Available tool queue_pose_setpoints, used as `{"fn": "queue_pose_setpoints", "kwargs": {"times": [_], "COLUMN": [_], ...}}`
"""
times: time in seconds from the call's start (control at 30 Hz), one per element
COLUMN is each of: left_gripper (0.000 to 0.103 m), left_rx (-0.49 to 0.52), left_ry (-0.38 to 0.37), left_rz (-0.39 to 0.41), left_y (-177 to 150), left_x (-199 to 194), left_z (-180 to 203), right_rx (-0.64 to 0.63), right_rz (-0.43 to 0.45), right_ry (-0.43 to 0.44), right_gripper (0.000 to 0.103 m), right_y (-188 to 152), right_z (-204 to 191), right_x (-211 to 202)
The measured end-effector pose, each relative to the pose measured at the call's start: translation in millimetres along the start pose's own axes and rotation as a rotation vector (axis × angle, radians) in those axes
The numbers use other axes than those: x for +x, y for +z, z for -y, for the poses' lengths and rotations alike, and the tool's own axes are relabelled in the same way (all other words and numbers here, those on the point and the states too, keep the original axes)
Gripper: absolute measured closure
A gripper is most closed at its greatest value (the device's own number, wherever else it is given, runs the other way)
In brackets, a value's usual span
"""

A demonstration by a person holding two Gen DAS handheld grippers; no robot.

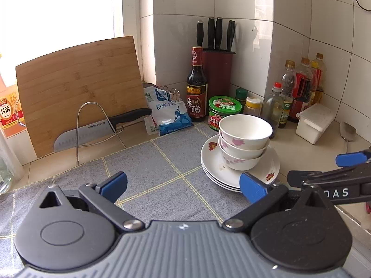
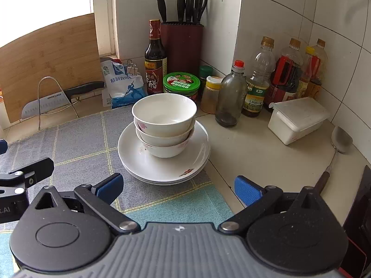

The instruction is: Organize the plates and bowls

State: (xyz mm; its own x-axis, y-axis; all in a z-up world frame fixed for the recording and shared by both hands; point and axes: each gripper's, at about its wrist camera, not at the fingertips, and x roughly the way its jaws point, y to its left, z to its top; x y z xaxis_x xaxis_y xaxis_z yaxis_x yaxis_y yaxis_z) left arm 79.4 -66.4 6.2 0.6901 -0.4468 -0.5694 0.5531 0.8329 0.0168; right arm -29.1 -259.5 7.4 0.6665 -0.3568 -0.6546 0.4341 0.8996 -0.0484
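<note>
bowls (image 2: 164, 125): three nested, upright, sitting in the middle of the top plate so the pile stays compact.
plates (image 2: 162, 162): stacked flat on the grey checked cloth (image 2: 81, 143), near its right edge beside the bare counter (image 2: 255, 153).
left gripper (image 1: 183, 186): released, fingers spread wide, holding nothing, just short of the plates.
right gripper (image 2: 178, 188): also spread and empty, facing the pile.
judgement: stacking looks finished; both tools hang clear.
condiments: bottles (image 2: 257, 88) and jar (image 2: 181, 83) crowd the wall behind.

Lower plates (image 2: 162, 180) under top plate
</note>
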Motion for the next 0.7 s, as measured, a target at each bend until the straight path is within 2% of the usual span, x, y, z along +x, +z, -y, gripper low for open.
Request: {"fn": "queue_pose_setpoints", "kwargs": {"times": [0.1,0.3,0.7], "left_gripper": [0.001,0.001,0.001], "left_rx": [0.000,-0.005,-0.016], "left_ry": [0.016,0.003,0.020], "left_rz": [0.009,0.025,0.022], "left_y": [4.4,9.6,12.1], "left_x": [-8.1,-18.8,-19.0], "left_z": [-1.6,-1.4,1.1], "right_rx": [-0.003,0.009,0.019], "right_rz": [0.032,0.082,0.088], "right_ry": [-0.017,-0.020,-0.020], "right_gripper": [0.000,0.000,0.000], "right_y": [1.8,7.4,9.1], "right_z": [-4.8,-5.9,-1.8], "right_x": [-14.1,-31.0,-32.3]}}
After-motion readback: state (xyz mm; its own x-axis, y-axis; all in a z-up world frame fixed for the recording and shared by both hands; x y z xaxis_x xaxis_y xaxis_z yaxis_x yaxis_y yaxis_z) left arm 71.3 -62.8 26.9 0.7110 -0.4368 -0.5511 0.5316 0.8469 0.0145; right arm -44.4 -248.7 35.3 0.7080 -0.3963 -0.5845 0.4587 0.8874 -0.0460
